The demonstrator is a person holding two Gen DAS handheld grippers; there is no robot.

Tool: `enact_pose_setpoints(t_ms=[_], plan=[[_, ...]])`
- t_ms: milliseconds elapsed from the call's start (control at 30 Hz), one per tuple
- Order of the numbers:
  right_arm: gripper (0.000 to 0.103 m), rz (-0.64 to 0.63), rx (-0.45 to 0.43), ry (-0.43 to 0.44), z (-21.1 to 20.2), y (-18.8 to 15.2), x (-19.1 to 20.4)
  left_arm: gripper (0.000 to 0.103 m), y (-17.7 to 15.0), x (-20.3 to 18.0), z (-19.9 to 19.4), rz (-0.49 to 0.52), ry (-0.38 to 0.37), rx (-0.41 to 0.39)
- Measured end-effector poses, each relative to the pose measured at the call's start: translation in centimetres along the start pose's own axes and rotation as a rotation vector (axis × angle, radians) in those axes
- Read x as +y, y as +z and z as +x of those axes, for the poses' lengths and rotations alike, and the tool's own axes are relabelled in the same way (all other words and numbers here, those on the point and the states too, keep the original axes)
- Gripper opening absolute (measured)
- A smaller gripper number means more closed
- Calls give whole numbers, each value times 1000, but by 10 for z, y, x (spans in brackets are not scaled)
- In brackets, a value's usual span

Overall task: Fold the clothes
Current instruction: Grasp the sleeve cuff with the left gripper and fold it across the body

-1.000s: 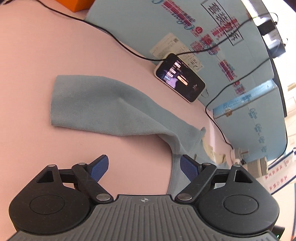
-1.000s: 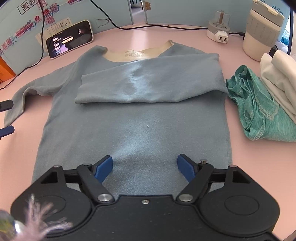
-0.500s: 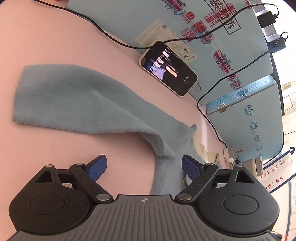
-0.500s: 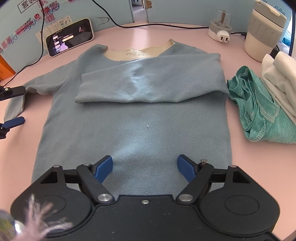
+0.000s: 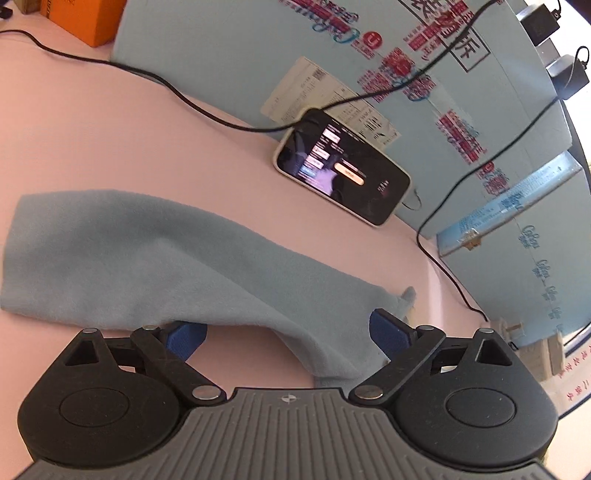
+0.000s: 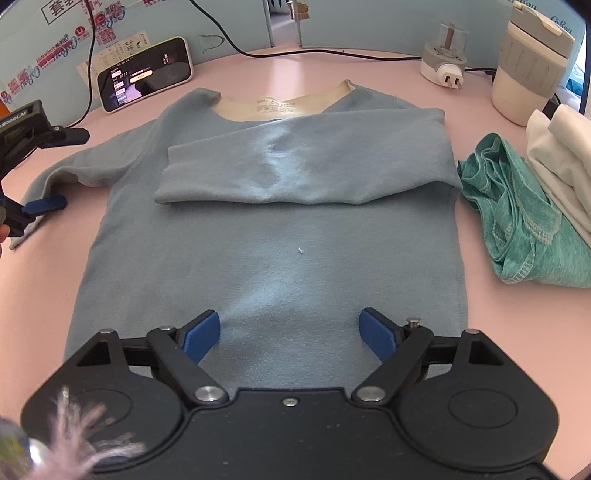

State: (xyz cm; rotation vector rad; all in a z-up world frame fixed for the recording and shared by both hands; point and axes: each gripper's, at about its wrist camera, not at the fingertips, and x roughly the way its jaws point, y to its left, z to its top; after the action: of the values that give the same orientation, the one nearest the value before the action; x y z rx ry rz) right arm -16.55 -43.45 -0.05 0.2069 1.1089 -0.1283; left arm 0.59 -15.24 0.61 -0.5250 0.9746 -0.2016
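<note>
The left gripper [image 5: 286, 334] gapes wide around the blue shirt's [image 6: 266, 236] sleeve [image 5: 147, 258], gripping nothing. The right gripper [image 6: 290, 334] hangs wide open over the hem, empty.

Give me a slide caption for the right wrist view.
Right tool open over blue shirt, one sleeve folded across; left tool at the other.

"Cobou"-style script runs down the blue box [image 5: 532, 236], too slanted to be sure. Chinese characters sit framed on the blue panel [image 6: 62, 9]. The phone [image 6: 146, 74] text is too small to read.
</note>
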Motion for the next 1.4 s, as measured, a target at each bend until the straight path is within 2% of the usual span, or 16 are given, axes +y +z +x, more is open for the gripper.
enact_pose_setpoints(t_ms=[133, 233, 300, 400, 433, 500, 600, 800, 933, 1100, 1133, 1200, 1300, 1400], plan=[[82, -16, -8, -14, -3, 2, 1, 91, 10, 8, 0, -4, 36, -25], [82, -3, -27, -23, -7, 6, -3, 77, 13, 11, 0, -4, 51, -11], [82, 10, -36, -23, -8, 8, -6, 61, 12, 11, -1, 4, 42, 1], [82, 14, -51, -23, -11, 12, -9, 44, 10, 12, -1, -1, 25, 19], [82, 12, -56, -23, -12, 13, -9, 42, 9, 12, -1, -1, 23, 24], [82, -2, -71, -24, -14, 16, -8, 28, 8, 11, -2, 3, 20, 30], [82, -27, -84, -36, -17, 21, -6, 22, 9, 10, -6, 8, 0, 24], [82, -40, -110, -37, -21, 26, -9, 21, 13, -7, -26, 65, -25, -39], [82, -33, -122, -36, -23, 27, -14, 21, 13, -36, -38, 171, -70, -80], [82, -29, -137, -27, -24, 29, -19, 23, 7, -67, -40, 216, -137, -45], [82, -34, -143, -25, -25, 30, -19, 27, 5, -72, -41, 226, -149, -36], [82, -43, -155, -20, -27, 31, -19, 56, 0, -76, -44, 244, -143, -30], [82, -57, -174, -13, -29, 33, -18, 64, -6, -69, -50, 252, -98, -34], [83, -123, -207, 10, -35, 41, -4, 68, -8, -40, -57, 202, -28, -39]])
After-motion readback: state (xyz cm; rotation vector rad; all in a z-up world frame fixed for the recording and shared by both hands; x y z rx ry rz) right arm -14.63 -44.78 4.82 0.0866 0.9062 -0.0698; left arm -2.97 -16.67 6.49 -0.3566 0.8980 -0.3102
